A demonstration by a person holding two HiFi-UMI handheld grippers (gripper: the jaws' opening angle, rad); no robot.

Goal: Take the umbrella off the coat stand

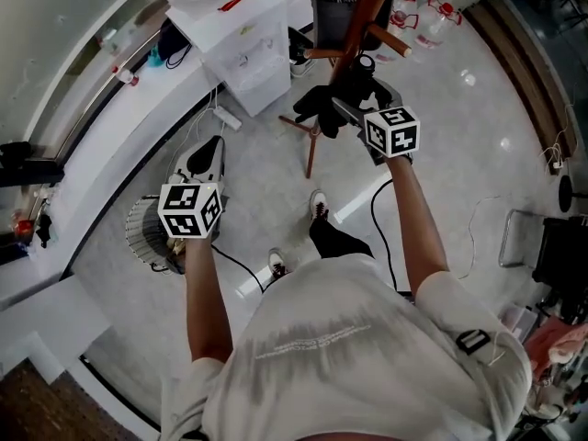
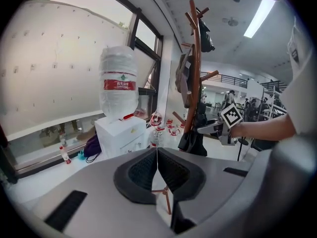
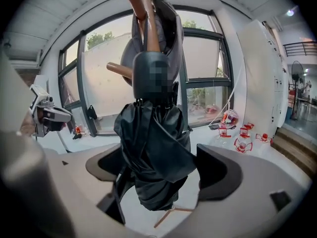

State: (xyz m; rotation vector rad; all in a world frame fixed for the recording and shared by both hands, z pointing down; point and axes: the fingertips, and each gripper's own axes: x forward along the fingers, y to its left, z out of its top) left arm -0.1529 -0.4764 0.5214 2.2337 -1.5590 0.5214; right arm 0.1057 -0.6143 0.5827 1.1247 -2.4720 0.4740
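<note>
Pale glossy floor (image 1: pixel 441 154) fills the head view, where a person in a white T-shirt (image 1: pixel 349 356) holds a gripper in each hand. The left gripper (image 1: pixel 207 159) is at the near left, above a round wire grille (image 1: pixel 147 232) on the floor. The right gripper (image 1: pixel 344 108) reaches to the far middle, its jaws at the black umbrella (image 1: pixel 320 108), which hangs against the wooden coat stand (image 1: pixel 366 16). A white water dispenser (image 1: pixel 243 49) stands on the far left.

In the left gripper view, the left gripper (image 2: pixel 157 166) has its jaws closed together with nothing between them. Far ahead, the coat stand (image 2: pixel 194 73) rises with the umbrella (image 2: pixel 194 135) hanging low on it, and the right gripper (image 2: pixel 215 129) comes in from the right, just beside the umbrella. To the left, a large water bottle (image 2: pixel 119 81) sits upturned on the dispenser (image 2: pixel 121 135).

In the right gripper view, the right gripper (image 3: pixel 158 168) is released, with its jaws spread wide. The folded umbrella (image 3: pixel 153 148) hangs down between them from the coat stand (image 3: pixel 143 14). A clear gap shows between the fabric and the right pad (image 3: pixel 218 170); whether the left pad (image 3: pixel 106 165) touches the folds I cannot tell. The left gripper (image 3: pixel 47 115) shows at the far left, before the windows (image 3: pixel 203 68).
</note>
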